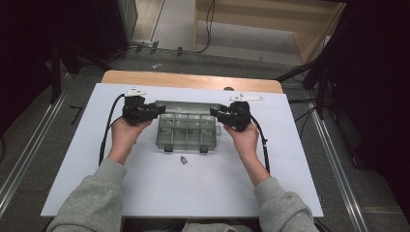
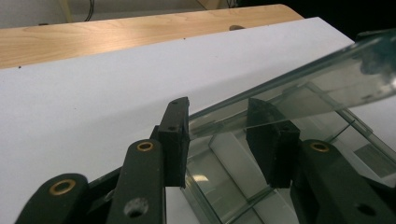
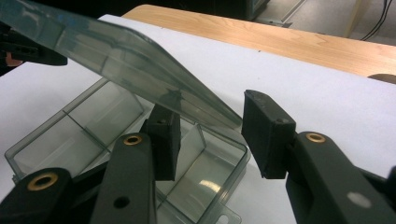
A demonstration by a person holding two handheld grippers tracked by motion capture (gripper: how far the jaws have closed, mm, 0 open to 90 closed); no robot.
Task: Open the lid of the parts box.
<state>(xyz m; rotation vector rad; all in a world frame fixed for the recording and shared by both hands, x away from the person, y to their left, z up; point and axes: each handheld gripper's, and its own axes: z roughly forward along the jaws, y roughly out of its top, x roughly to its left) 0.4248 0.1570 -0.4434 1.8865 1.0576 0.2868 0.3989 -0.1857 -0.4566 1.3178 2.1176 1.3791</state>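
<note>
A clear smoky plastic compartment box [image 1: 186, 131] lies in the middle of the white table. Its hinged lid [image 1: 186, 105] is raised at the far side. My left gripper [image 1: 159, 110] is at the lid's left end, my right gripper [image 1: 215, 113] at its right end. In the left gripper view the lid [image 2: 327, 79] runs between my jaws [image 2: 219, 135]; one pad meets its edge and the other shows through it. In the right gripper view the lid's corner [image 3: 205, 109] sits between the pads of my right gripper [image 3: 210, 135], above the empty compartments [image 3: 93, 126].
A small dark metal piece [image 1: 183, 159] lies on the white tabletop [image 1: 145, 193] just in front of the box. Two latches [image 1: 168, 148] stick out from the box's near side. A wooden strip [image 1: 193, 79] borders the far table edge. Forearms in grey sleeves enter from below.
</note>
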